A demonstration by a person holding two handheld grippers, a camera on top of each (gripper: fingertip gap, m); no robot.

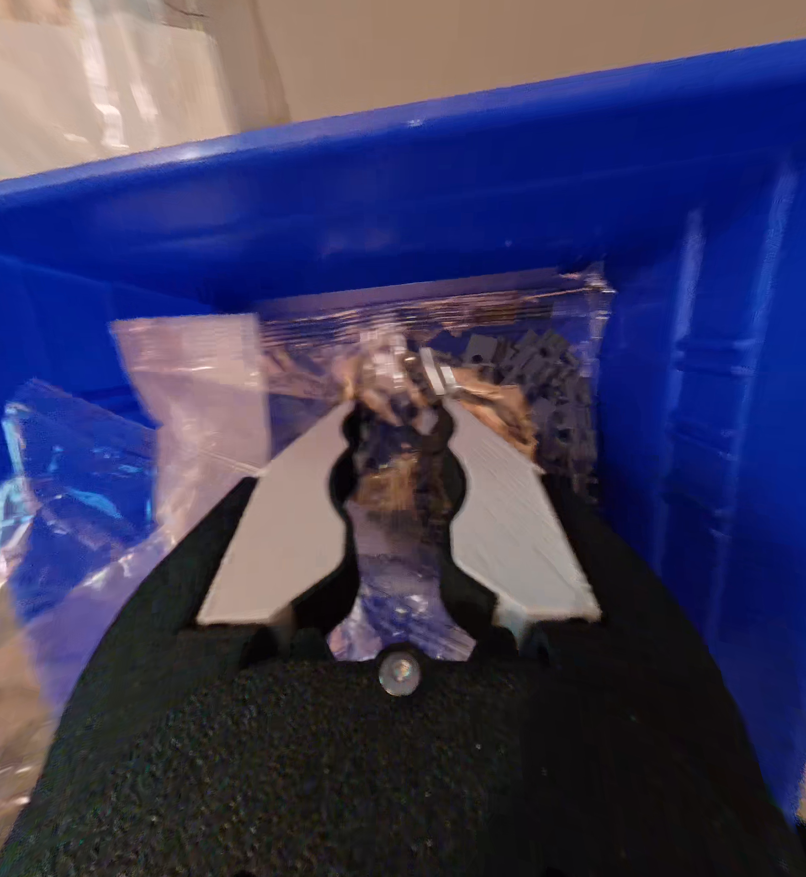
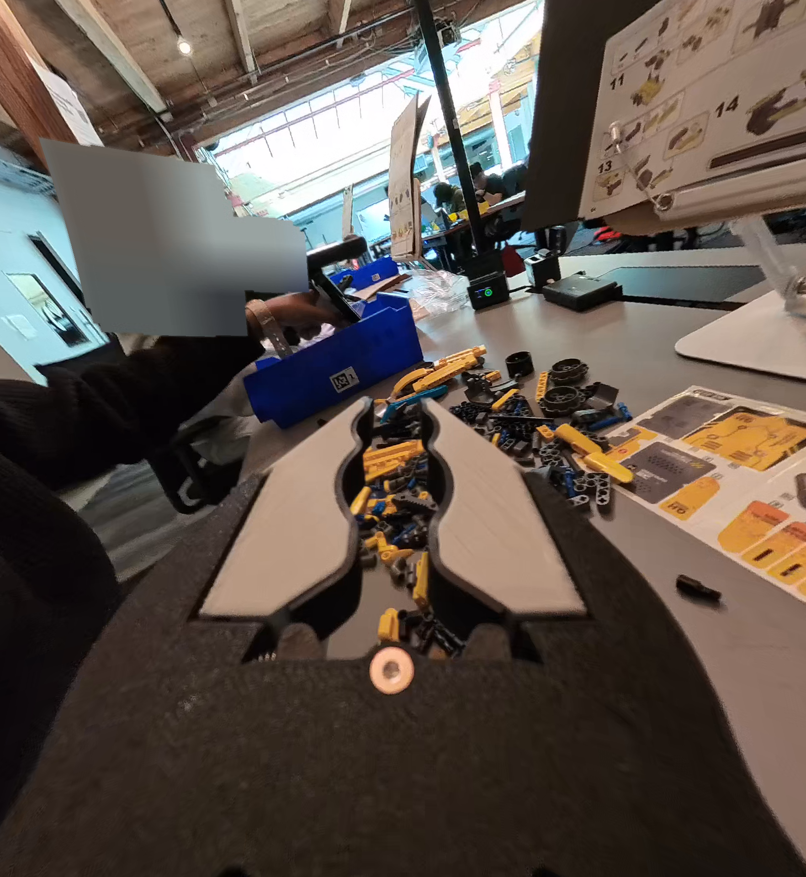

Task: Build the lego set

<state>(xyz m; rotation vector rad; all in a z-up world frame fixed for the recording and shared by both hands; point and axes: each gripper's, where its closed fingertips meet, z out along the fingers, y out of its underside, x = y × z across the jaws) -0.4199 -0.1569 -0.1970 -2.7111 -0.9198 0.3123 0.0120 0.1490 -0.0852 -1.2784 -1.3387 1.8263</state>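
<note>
1. The left gripper [image 1: 398, 408] reaches into a blue bin [image 1: 391, 204]. Its tips are nearly together at a clear plastic bag [image 1: 439, 332] of small grey parts, and they seem to pinch the crinkled film, though blur makes the contact hard to confirm.
2. That bag stands against the bin's far wall. A second clear bag [image 1: 192, 379], apparently empty, leans just to its left, and more loose film [image 1: 59, 465] lies at the bin's left edge.
3. The bag looks light, soft and slippery. Its film would slide and bunch under the tips, and the loose parts would shift inside. A fold of film near the top looks the surest place to take hold; gripping through the lumpy parts looks less secure.
4. The right gripper [image 2: 396, 413] hovers above a grey table [image 2: 676, 341], its tongs a little apart with nothing between them.
5. Under it lies a scattered pile of small yellow, black and blue building pieces [image 2: 510, 427]. They are hard, light and easily knocked aside.
6. A sticker sheet [image 2: 724, 479] lies to the right of the pile, and an instruction booklet [image 2: 724, 95] stands propped above it.
7. In the right wrist view the blue bin sits at the table's left edge, with a person's hand [image 2: 296, 313] in it.
</note>
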